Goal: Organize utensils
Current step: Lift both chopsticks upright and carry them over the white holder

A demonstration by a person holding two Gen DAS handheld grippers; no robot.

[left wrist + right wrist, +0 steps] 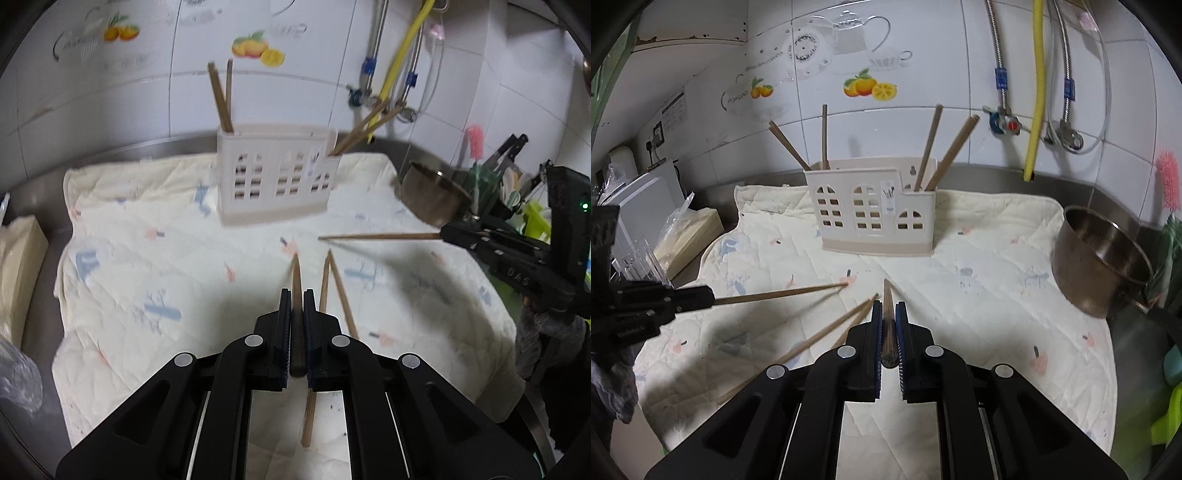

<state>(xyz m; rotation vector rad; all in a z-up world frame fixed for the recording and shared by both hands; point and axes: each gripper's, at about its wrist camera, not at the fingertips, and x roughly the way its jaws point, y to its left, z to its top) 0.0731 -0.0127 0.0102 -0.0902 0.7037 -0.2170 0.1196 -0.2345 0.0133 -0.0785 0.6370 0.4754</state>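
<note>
Chopsticks fill both grips: the left gripper [295, 295] is clamped tight on one brown wooden chopstick [296, 273], and the right gripper [887, 307] pinches another wooden chopstick [887, 299] just as narrowly. Only the right view shows the white board [650, 199] far left; only the left view shows knife handles [511, 146] far right. Two loose chopsticks [334, 288] lie on the cream quilted mat [147, 258], near the cream house-shaped plastic holder [873, 210] holding four upright. Its small label is unreadable.
</note>
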